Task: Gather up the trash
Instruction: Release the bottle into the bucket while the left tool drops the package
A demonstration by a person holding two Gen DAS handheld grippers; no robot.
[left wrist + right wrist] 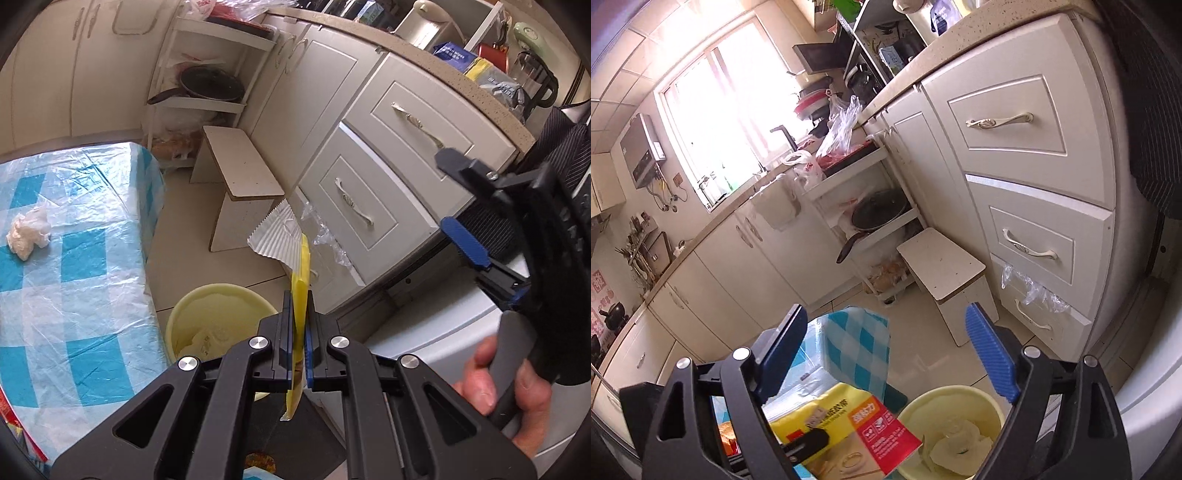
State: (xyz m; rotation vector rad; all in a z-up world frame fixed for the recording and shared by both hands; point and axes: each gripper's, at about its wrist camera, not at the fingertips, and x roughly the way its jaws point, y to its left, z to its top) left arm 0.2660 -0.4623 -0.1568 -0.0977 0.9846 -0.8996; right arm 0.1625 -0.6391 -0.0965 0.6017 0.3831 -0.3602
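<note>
My left gripper (299, 306) is shut on a flat yellow wrapper (300, 280), held edge-on above the pale yellow trash bin (218, 295) on the floor. The wrapper shows its printed face in the right wrist view (849, 417), beside the bin (960, 398), which holds crumpled pale trash. My right gripper (886, 354) is open and empty, above the bin; it also shows in the left wrist view (458, 199). A crumpled white tissue (27, 234) lies on the blue-checked table (85, 258).
White cabinet drawers (369, 206) stand to the right, with clear plastic hanging from the lowest one. A small white step stool (240, 184) stands on the floor ahead. A shelf rack with a pan (210, 88) is behind it.
</note>
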